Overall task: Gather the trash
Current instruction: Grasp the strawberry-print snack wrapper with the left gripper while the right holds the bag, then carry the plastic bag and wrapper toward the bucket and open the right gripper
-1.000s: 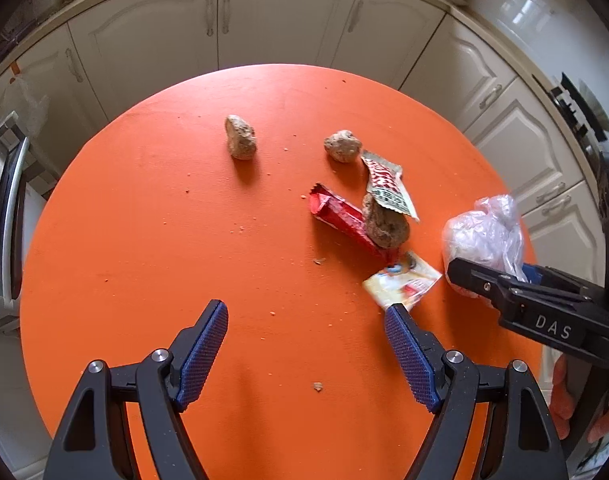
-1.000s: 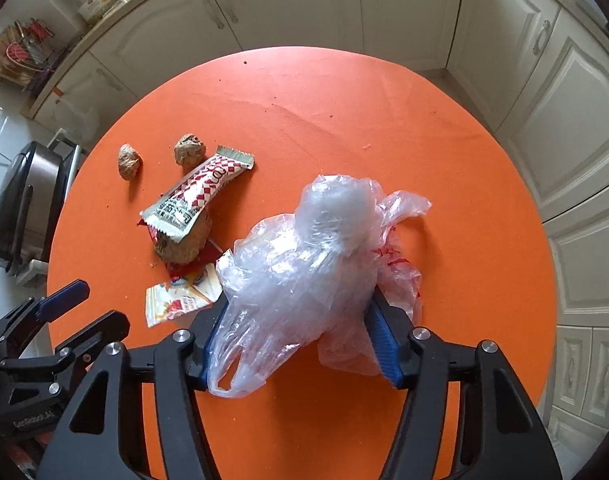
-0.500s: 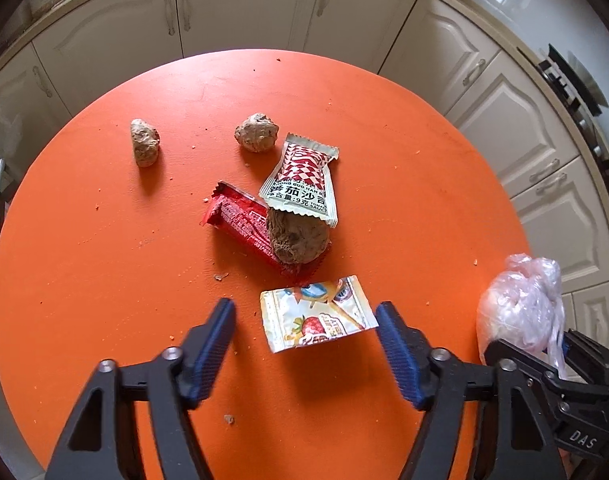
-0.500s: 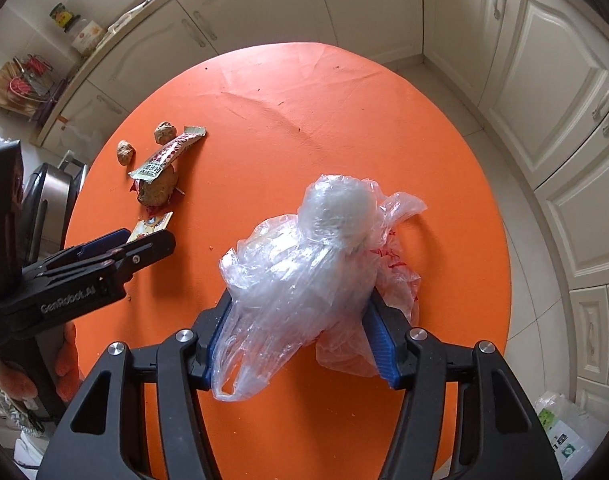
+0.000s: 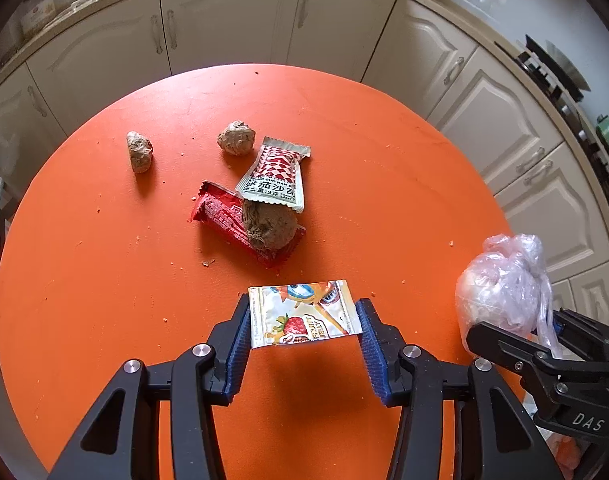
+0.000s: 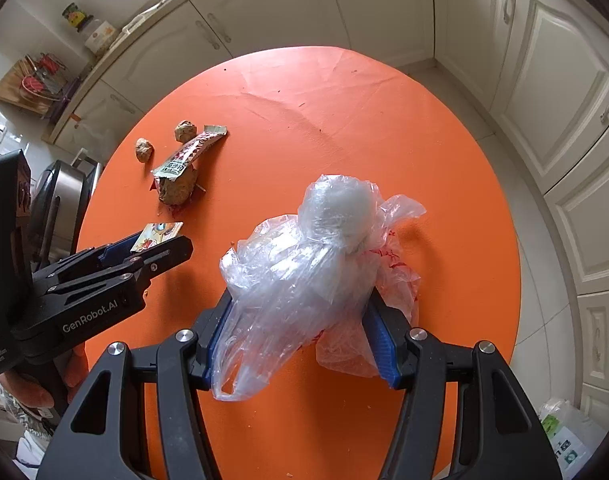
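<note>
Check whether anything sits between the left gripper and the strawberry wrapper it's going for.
Nothing visible does. The strawberry wrapper already lies between the fingers of the left gripper, which bracket its two short edges. The red wrapper with the brown lump on it lies farther out, apart from it. Whether the fingers are pressing it yet, I can't tell.

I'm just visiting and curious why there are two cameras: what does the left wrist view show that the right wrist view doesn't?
Only the left wrist view shows the strawberry wrapper full-face between the left gripper jaws, and most of the red wrapper under the big brown lump.

Only the right wrist view shows the plastic bag clamped in the right gripper, plus a packet on the floor.

Both show the orange table, the ketchup sachet, two small lumps and the cabinets.
</note>
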`<state>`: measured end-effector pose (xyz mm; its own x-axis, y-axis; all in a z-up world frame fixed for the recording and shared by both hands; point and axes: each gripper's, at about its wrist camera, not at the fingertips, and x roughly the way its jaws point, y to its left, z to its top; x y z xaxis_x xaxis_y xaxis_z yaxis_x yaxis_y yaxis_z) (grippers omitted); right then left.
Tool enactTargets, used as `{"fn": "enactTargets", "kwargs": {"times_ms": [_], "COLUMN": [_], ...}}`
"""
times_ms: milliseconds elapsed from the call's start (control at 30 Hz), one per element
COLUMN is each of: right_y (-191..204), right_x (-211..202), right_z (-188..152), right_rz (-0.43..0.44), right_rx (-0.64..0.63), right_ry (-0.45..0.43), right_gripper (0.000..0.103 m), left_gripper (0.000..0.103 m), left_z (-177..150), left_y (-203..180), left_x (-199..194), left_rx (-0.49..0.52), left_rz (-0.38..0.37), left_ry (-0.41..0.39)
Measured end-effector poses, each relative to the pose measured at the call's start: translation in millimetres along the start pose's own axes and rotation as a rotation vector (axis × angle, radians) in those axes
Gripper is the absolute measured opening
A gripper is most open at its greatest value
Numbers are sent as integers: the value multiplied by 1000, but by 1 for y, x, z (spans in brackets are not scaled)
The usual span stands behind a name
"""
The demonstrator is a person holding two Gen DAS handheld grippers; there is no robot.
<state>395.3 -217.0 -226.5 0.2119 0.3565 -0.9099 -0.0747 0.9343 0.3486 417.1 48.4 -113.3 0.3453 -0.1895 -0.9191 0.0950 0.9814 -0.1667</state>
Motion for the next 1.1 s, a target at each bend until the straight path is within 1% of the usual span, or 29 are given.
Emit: {"fn": "enactTargets", "kwargs": {"times_ms": [167, 500, 600, 667, 833, 967, 1100], "right_y": [-3, -31, -48, -62, -100, -133, -168], "right_x": [-14, -54, -68, -77, -99, -111, -117], "right_z": [-10, -33, -45, -52, -75, -91, -106], "right_rz": [1, -5, -5, -9, -25, -46, -69], "right_rx": [9, 65, 101, 129, 195, 253, 309], "right_ry": [-19, -84, -115, -128, -164, -183, -189], "right_gripper": [59, 59, 59, 59, 59, 59, 59], "left_gripper": [46, 46, 46, 46, 46, 46, 46], "left_z": [-12, -31, -36, -39, -46, -52, -59], "left_y": [-20, -72, -92, -108, -155, -193, -231], "left_x": [-13, -27, -34, -38, -39, -30, -13], "left_rx": [39, 127, 168, 194, 278, 344, 406], "left_rz": [-14, -38, -32, -48, -59, -71, -82], "left_ry": [-18, -21, -31, -38, -44, -37, -9]}}
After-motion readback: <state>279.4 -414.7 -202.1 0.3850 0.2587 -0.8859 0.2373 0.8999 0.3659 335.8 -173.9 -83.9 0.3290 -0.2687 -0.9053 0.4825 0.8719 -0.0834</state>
